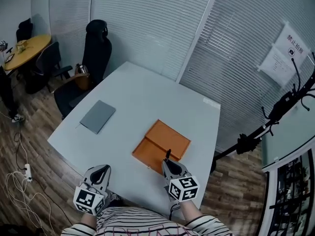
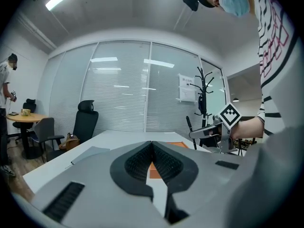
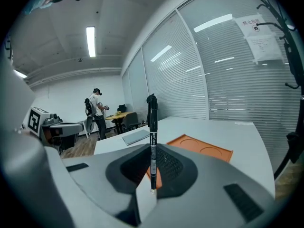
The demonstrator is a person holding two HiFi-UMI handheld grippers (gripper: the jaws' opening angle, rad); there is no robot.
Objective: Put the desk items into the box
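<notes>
The right tongs (image 1: 169, 162) cover the five o'clock corner of the orange box (image 1: 165, 140) and all but the black top of the pen (image 1: 168, 154). In the left gripper view the left tongs (image 2: 152, 144) hide most of that box, and only a sliver shows between the jaws. Print on the pen's barrel and on the wall sheets (image 1: 289, 47) at two o'clock is too small to read. The round table (image 1: 24, 50) at ten o'clock runs off the left edge.

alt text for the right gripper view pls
The right gripper holds a black pen upright between its closed jaws. Beyond it, on the white table, lie an orange box and a grey notebook, with a blind-covered glass wall behind.
</notes>
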